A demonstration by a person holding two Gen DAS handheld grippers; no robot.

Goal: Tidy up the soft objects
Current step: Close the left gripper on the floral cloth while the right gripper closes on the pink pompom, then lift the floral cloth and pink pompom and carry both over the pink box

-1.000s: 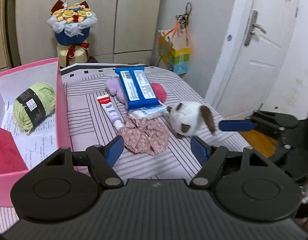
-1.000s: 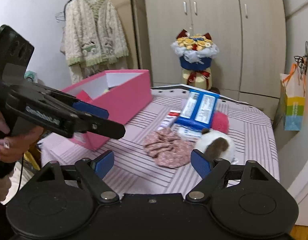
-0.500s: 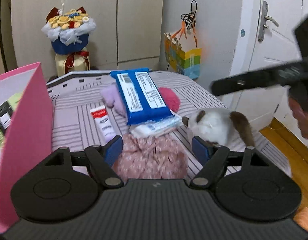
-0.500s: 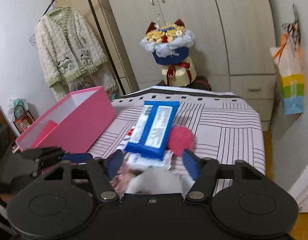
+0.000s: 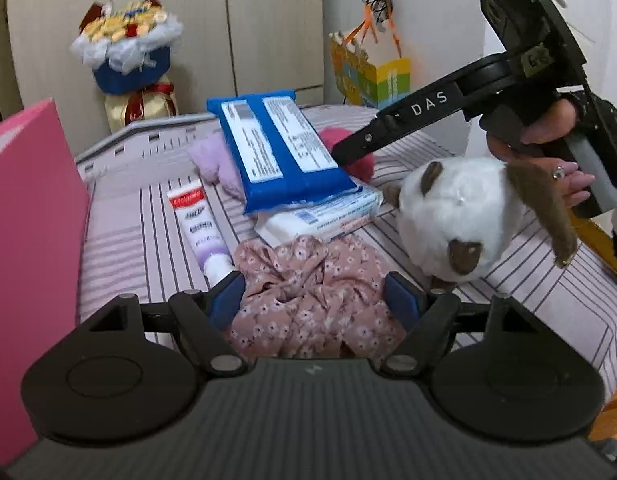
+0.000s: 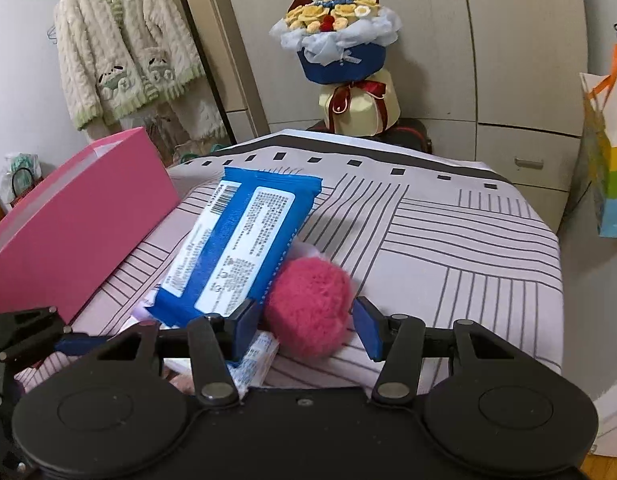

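- Step in hand: both grippers are set up for pick-ups of soft items off the striped bed (image 6: 448,240), presumably bound for the pink box (image 6: 80,224) at the left of the frame.
- Right hand-held gripper (image 6: 304,326): jaws closing around the pink pompom (image 6: 308,304), low centre of the right wrist view, just beside the blue wipes pack (image 6: 244,240). Pads look near the fluff; a gap seems to remain on the right side.
- Left hand-held gripper (image 5: 316,300): jaws spread either side of the floral fabric scrunchie (image 5: 312,296), lower centre of the left wrist view; not pinching.
- Plush toy (image 5: 456,216) lies right of the scrunchie, toothpaste tube (image 5: 198,224) left of it.
- Next move calls for: finishing the squeeze on the pompom without snagging the wipes pack, then lifting.
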